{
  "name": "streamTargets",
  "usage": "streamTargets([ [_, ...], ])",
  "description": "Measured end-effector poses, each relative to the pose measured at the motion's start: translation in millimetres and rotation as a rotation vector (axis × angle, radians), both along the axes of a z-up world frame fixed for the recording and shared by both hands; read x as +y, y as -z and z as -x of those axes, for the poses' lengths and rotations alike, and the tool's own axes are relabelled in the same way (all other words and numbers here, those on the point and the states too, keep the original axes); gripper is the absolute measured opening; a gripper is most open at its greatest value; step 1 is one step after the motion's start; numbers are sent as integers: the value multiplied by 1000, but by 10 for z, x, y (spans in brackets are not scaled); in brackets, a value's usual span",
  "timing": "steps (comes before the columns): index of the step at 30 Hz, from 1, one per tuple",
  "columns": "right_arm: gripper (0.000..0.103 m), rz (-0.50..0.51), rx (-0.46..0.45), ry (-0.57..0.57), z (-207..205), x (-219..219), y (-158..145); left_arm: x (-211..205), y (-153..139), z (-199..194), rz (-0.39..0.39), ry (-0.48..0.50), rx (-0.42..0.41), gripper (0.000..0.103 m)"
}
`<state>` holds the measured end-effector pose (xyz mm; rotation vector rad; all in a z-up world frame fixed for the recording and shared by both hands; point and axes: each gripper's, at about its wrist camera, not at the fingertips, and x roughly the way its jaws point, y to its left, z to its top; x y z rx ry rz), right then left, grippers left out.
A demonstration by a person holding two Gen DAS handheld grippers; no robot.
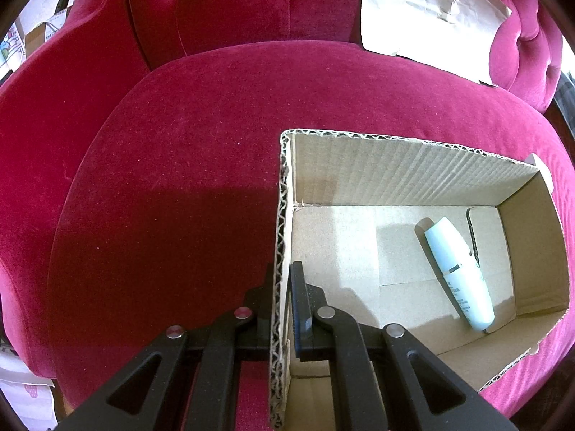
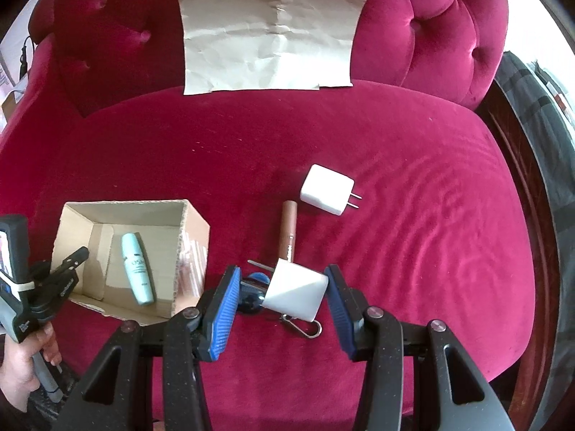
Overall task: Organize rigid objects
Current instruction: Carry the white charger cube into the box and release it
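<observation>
left gripper (image 1: 280, 287) clamped on the cardboard box (image 1: 402, 172) wall, steadying it on the red sofa (image 1: 179, 161) | right gripper (image 2: 282, 291) — jaws apart, white charger (image 2: 296, 292) between them, contact possibly none | pale-blue bottle (image 1: 458, 271) lying inside box | second charger (image 2: 327, 189), brown tube (image 2: 288, 228) — beside box on cushion

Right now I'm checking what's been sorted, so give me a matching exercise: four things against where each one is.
Things:
1. bottle
2. tube
3. paper
4. left gripper

Places:
A. leaning on the backrest
B. clamped on a box wall
C. lying inside the box
D. lying on the cushion, outside the box

Pairs: 1-C, 2-D, 3-A, 4-B
</observation>
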<state>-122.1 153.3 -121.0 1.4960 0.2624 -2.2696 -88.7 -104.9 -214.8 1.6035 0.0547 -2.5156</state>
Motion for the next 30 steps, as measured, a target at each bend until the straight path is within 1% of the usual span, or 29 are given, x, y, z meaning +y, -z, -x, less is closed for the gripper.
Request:
streamTargets([
  [8, 51, 10, 19, -41, -75, -232, -167, -15, -4, 2, -1, 0, 0, 5],
  [15, 51, 18, 25, -77, -137, -460, -230, -17, -4, 4, -1, 1, 0, 5],
  [21, 51, 25, 26, -114, -204, -686, -233, -15, -3, 2, -2, 1, 1, 5],
  [30, 51, 35, 21, -154, -289, -915, -151, -16, -5, 6, -1, 2, 1, 5],
])
